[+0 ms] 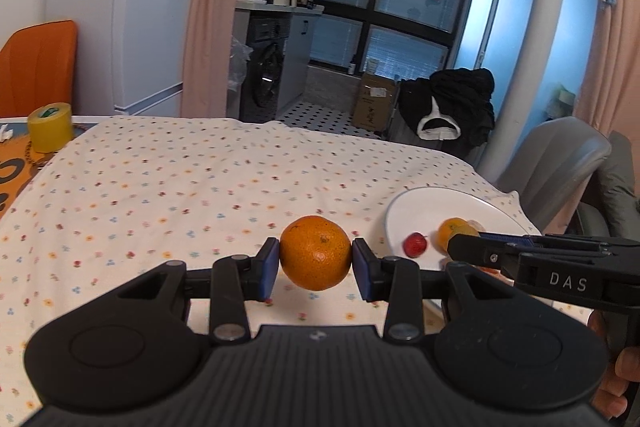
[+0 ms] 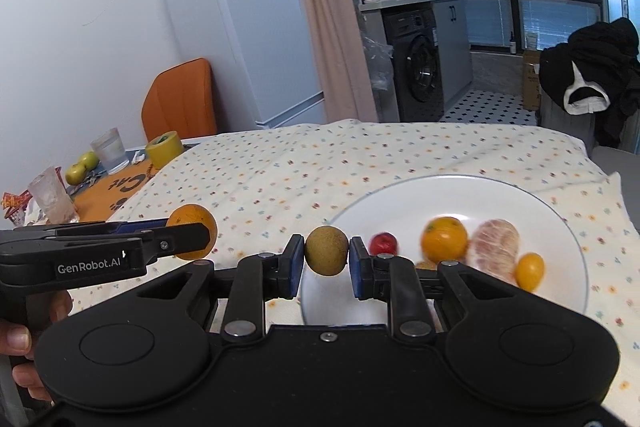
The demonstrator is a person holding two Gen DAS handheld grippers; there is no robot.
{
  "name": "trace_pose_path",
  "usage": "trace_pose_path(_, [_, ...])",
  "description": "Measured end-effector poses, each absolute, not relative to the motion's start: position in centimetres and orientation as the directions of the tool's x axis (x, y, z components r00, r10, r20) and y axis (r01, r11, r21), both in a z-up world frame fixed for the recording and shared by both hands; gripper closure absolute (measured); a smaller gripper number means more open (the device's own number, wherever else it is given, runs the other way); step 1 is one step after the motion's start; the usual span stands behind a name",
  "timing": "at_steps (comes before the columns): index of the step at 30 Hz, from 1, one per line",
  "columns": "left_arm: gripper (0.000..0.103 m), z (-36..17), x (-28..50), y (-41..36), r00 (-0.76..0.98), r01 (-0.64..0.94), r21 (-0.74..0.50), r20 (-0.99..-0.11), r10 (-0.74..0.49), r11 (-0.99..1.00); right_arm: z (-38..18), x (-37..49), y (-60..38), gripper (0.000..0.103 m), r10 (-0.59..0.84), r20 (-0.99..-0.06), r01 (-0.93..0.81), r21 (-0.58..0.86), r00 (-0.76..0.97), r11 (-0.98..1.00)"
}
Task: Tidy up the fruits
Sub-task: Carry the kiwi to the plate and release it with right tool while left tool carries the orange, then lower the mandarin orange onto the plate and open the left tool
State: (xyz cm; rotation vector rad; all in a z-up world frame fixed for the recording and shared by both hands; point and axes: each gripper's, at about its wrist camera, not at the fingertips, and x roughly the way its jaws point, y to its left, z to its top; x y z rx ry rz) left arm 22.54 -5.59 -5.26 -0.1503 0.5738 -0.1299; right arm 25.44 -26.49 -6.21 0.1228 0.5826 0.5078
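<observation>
While the left wrist view looks down its own fingers, the left gripper (image 1: 315, 263) pinches a round orange mandarin with pitted skin (image 1: 315, 254) between its blue pads (image 1: 271, 263), one pad on each side at the widest part, likely so the fruit cannot roll out. Fruit hangs clear above the flower-dotted white cloth on the tabletop (image 1: 180, 195). To the right of this gripper sits the round white ceramic plate (image 1: 416, 211), with a small red fruit (image 1: 415, 245) and a second orange fruit (image 1: 452, 233) on it. The right gripper's black body reaches in from the right over the plate's near part; its jaws cannot be read from here. Yellow tape roll (image 1: 50, 127) far left, not involved.

Right wrist view: the right gripper (image 2: 326, 257) clamps a small brownish-green round fruit (image 2: 326, 250) pad to pad, held just over the plate's near-left rim (image 2: 568, 227), probably about to be set down. Ahead and right on the plate: red fruit, orange fruit, a peeled pale citrus (image 2: 496, 247), a small yellow-orange fruit (image 2: 529, 271). Left gripper with its mandarin is off to the left, not yet over the plate. Judgement: both fruits are headed for the plate; the drop needs a free spot so nothing rolls.
</observation>
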Motion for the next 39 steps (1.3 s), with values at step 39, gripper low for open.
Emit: trace_pose_path(39, [0.058,-4.9,23.9,-12.6,0.801,0.199,-0.164,-0.54,-0.257,0.966,-7.5,23.3,-34.7,0.066,0.447,-0.47,-0.312,0.339,0.761,0.888])
